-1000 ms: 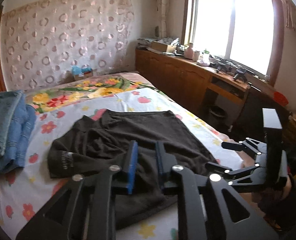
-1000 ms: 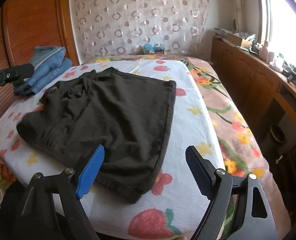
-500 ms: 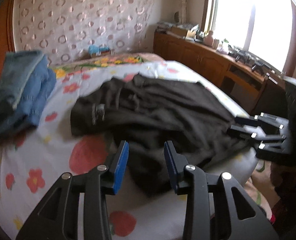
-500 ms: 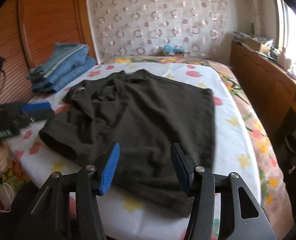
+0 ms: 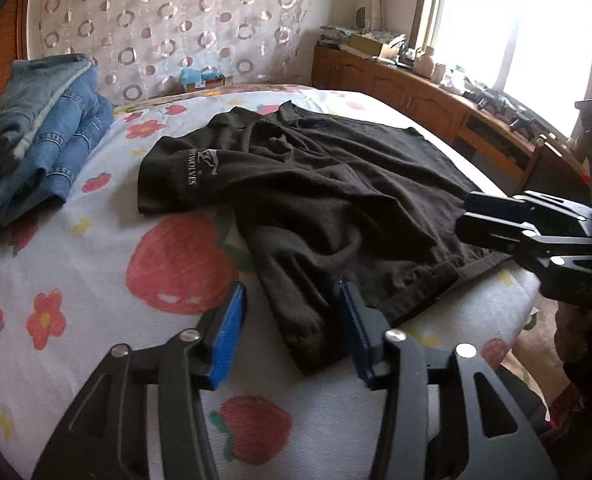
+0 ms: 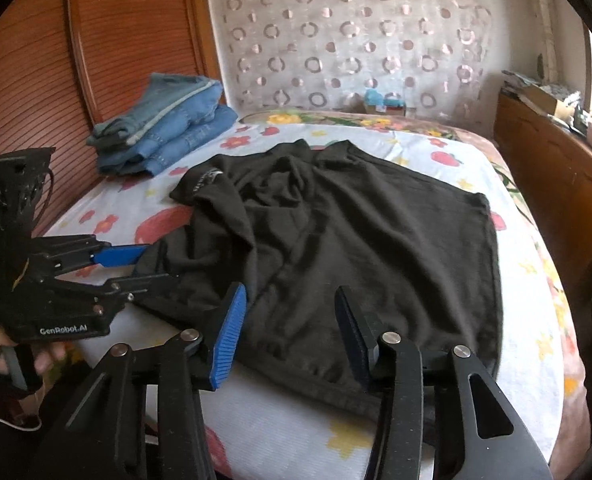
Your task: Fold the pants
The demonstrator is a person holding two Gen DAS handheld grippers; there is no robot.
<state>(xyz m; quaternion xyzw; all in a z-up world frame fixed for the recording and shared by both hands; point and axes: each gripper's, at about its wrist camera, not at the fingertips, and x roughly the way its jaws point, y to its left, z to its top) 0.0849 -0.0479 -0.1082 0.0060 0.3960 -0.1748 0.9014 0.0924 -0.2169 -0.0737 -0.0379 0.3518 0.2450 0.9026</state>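
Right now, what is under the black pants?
The black pants lie crumpled on the floral bedsheet, whose strawberry print shows around them. Whatever lies beneath the cloth itself is covered. The folded jeans sit apart, not under them.

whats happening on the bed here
A person holds a two-finger gripper in each hand over a black garment spread, still rumpled, on the flowered bedsheet. The left gripper is open at the garment's near corner; the right gripper is open over its near hem. Neither grips any cloth and no fold is made yet. Folded jeans sit stacked by the headboard.
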